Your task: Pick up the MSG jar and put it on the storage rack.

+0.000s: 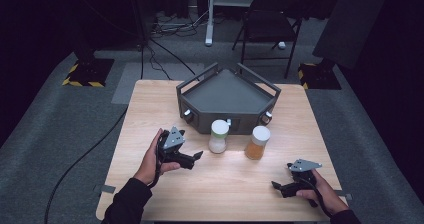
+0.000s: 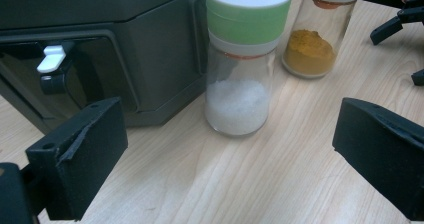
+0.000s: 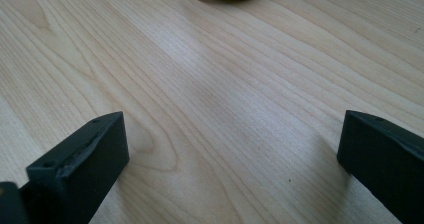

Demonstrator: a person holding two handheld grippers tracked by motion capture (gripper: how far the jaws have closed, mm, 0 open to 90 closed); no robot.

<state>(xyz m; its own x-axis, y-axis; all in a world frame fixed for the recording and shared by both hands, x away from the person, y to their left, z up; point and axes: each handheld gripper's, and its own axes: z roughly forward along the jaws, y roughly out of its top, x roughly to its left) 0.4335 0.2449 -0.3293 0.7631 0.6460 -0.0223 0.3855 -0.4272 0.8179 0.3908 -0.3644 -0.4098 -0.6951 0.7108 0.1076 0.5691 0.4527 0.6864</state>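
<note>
Straight ahead of the left tool (image 2: 225, 159), jaws apart, stands the upright salt jar (image 2: 240, 79), nearer than the right tool (image 1: 295, 184), also apart.

Green-lidded jar (image 2: 239, 64) of white grains, white-lidded jar (image 2: 318, 31) of orange powder, pale wood-grain table (image 1: 165, 96).

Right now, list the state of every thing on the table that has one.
white-powder jar: upright, green-banded cap on, about a third full.
orange-powder jar: upright, capped, partly full.
dark tray: upright, nothing inside.
left gripper: open, holds nothing.
right gripper: open, holds nothing.
</note>
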